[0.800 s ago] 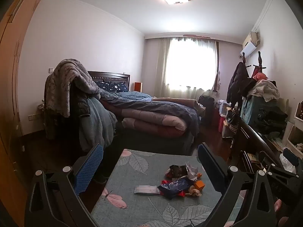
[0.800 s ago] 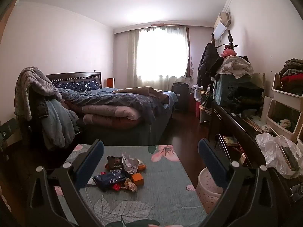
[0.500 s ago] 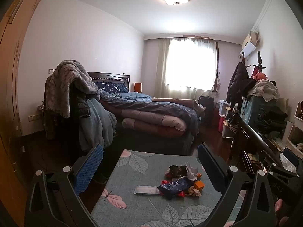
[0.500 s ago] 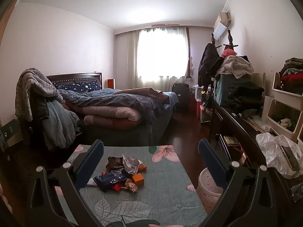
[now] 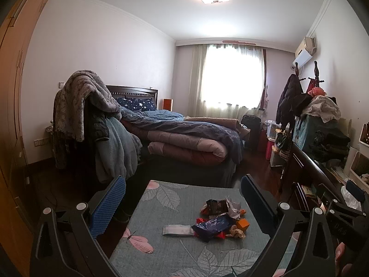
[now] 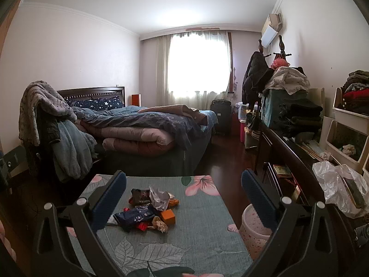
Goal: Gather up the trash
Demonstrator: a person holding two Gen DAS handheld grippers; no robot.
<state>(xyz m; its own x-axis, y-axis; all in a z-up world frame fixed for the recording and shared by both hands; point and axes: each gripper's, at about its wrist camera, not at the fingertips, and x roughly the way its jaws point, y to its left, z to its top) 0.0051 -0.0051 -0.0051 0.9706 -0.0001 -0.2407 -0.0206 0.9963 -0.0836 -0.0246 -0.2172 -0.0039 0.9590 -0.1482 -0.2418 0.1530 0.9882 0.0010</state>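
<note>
- The trash, a small heap of crumpled wrappers [image 5: 219, 219], lay on the grey-green leaf-and-flower printed table cover [image 5: 161, 249], right of centre in the left wrist view and left of centre in the right wrist view [image 6: 150, 210]
- The left gripper [image 5: 182, 198] stood wide open and held nothing; the heap sat ahead and below, nearer its right finger, with a flat pale strip [image 5: 177, 230] reaching out to the left
- A long dark blue foil packet [image 6: 135, 215] ran roughly left to right across the heap, an orange cube [image 6: 168, 216] just beside it
- The right gripper [image 6: 183, 196] was also spread wide and empty; both seemed about equally near
- A pink speckled bin [image 6: 252, 230] stood beside the table's right edge, so the right hand looked better placed to drop
- Beyond lay an unmade bed with blue and pink quilts [image 6: 143, 129] and a dark cluttered sideboard [image 6: 297, 161]
</note>
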